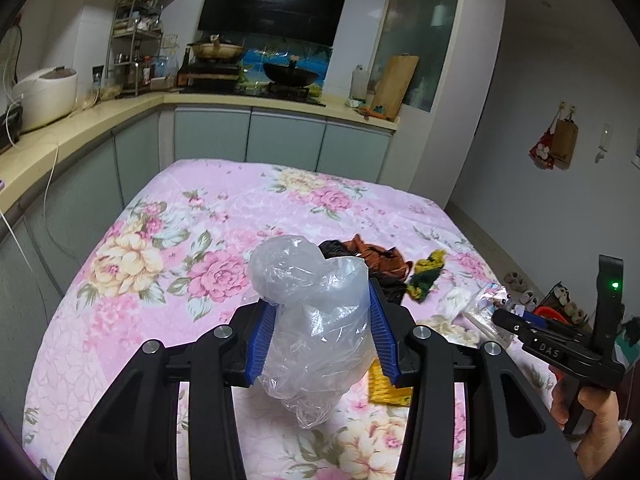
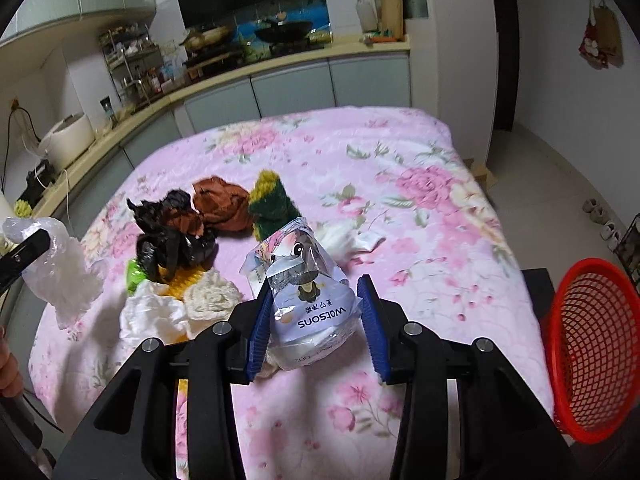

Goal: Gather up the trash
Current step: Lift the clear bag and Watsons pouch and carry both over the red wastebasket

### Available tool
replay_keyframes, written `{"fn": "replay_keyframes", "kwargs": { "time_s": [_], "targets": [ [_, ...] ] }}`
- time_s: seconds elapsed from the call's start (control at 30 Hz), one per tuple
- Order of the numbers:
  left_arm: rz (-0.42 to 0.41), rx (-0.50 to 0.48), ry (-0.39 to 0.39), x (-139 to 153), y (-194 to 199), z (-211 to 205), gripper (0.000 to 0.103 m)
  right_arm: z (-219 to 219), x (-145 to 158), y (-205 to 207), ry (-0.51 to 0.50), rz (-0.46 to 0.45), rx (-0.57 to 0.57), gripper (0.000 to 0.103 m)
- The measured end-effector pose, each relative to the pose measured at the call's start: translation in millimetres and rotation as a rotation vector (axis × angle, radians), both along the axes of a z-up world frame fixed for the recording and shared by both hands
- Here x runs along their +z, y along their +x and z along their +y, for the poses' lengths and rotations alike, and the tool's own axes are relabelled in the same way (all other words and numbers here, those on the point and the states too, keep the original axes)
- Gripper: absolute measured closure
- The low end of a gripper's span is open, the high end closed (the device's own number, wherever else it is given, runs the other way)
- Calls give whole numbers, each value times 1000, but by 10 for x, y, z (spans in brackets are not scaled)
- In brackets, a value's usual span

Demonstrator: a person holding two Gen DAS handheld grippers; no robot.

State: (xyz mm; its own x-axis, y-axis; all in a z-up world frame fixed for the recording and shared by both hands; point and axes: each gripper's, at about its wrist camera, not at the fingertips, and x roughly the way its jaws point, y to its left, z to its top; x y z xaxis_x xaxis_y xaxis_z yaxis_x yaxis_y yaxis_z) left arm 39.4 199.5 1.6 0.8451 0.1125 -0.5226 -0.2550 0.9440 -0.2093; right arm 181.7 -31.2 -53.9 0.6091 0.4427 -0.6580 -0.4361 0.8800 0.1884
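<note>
My left gripper (image 1: pixel 318 300) is shut on a crumpled clear plastic bag (image 1: pixel 312 312), held above the floral tablecloth (image 1: pixel 160 240); the bag also shows in the right wrist view (image 2: pixel 60 268). My right gripper (image 2: pixel 314 292) is shut on a silver Watsons packet (image 2: pixel 308 288), also held above the cloth. A pile of trash lies on the cloth: a black bag (image 2: pixel 172 240), a brown wrapper (image 2: pixel 220 204), a green and yellow piece (image 2: pixel 272 204), white tissues (image 2: pixel 156 312) and a yellow piece (image 1: pixel 390 388).
A red mesh basket (image 2: pixel 588 352) stands on a dark stand off the table's right edge. Kitchen counter (image 1: pixel 80 128) with a rice cooker (image 1: pixel 46 96) runs along the left and back. Shoes (image 2: pixel 604 220) lie on the floor at right.
</note>
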Motion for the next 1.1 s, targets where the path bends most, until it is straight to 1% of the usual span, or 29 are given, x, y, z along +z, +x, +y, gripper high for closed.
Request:
{"fn": "replay_keyframes", "kwargs": {
  "time_s": [0.33,0.57,0.83,1.1],
  "targets": [
    [-75,-21,43,312,-97,-260,61,-290,318,-245,81,-63,-27,63],
    [-125,-73,85,545,-64,-549,61,-525,509,-385,133,-106,-65,63],
    [-157,-194,110,679,69,-1015,61,-895,658,-485,151,-146,-141,63],
    [-188,-359,118,786,259,-1560,61,-1353,764,-589,153,-182,-248,63]
  ]
}}
